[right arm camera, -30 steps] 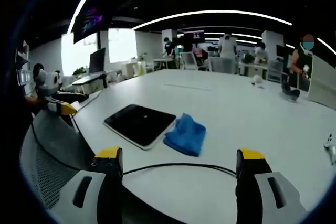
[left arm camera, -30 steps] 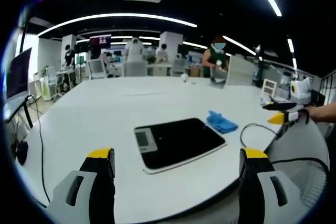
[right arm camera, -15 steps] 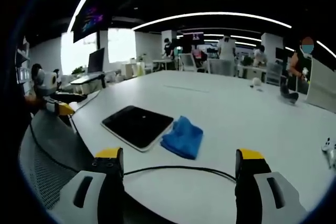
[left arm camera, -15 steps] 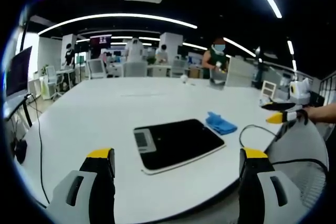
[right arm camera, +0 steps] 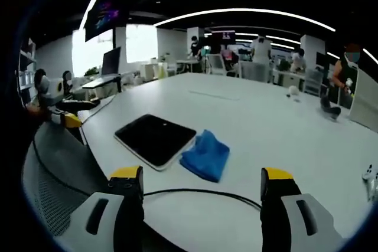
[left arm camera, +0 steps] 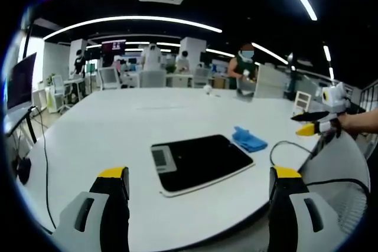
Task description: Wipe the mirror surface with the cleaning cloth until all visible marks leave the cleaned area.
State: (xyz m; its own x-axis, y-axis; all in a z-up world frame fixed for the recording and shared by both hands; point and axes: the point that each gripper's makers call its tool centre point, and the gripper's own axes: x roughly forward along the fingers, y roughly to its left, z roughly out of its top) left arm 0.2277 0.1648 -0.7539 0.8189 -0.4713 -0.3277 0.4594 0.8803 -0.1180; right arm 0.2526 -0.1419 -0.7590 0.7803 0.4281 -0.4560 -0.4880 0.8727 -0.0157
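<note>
A dark, white-framed mirror (left arm camera: 201, 160) lies flat on the white table (left arm camera: 118, 128), and a crumpled blue cloth (left arm camera: 249, 138) rests just past its far right corner. In the right gripper view the mirror (right arm camera: 155, 138) sits left of the cloth (right arm camera: 205, 155), the two nearly touching. My left gripper (left arm camera: 198, 205) is open, well short of the mirror, holding nothing. My right gripper (right arm camera: 201, 205) is open too, with the cloth ahead between its jaws' line. The right gripper (left arm camera: 316, 123) also appears at the far right of the left gripper view, and the left gripper (right arm camera: 62, 110) at the left of the right one.
A black cable (right arm camera: 195, 192) curves over the table edge near my right gripper. A mesh chair back (right arm camera: 53, 187) stands low on the left there. A monitor (left arm camera: 20, 81) and cables sit at the table's left. People and desks fill the room beyond.
The right view has tilted down slightly, so the mirror and cloth sit a little lower. In the left view the right gripper has risen a little. Mirror and cloth have not moved.
</note>
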